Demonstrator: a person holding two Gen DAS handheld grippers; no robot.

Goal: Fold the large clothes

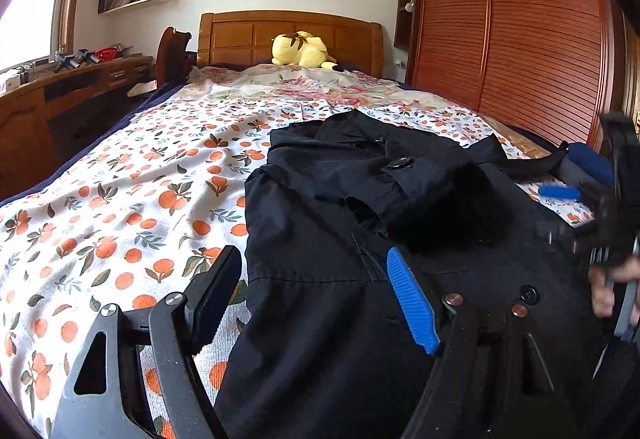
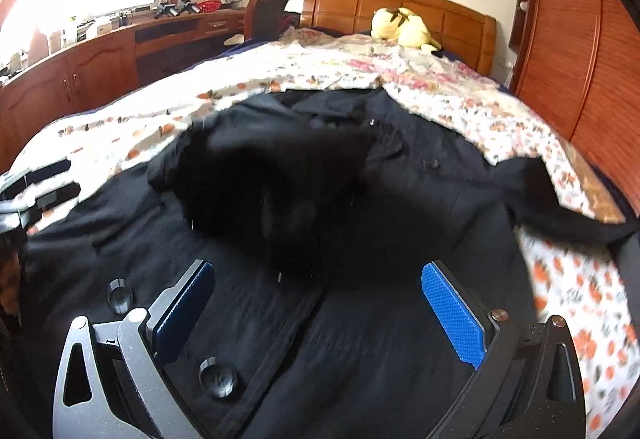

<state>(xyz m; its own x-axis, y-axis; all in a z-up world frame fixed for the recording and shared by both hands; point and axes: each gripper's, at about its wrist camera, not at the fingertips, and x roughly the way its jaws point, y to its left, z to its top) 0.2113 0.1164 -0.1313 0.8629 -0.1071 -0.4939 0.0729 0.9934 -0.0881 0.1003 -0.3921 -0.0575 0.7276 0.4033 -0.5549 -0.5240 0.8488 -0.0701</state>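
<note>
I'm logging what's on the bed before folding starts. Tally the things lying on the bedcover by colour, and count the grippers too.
Black: 1, the coat
Yellow: 1, the plush toy by the headboard
Grippers: 2, the left gripper and the right gripper, both open above the coat
Total: 4

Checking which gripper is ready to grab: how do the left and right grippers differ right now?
The left gripper straddles the black coat's edge, one finger over the orange-print sheet; the right gripper sits wholly over coat. Left frame looks black, right silvery. Both have open, empty jaws.
</note>
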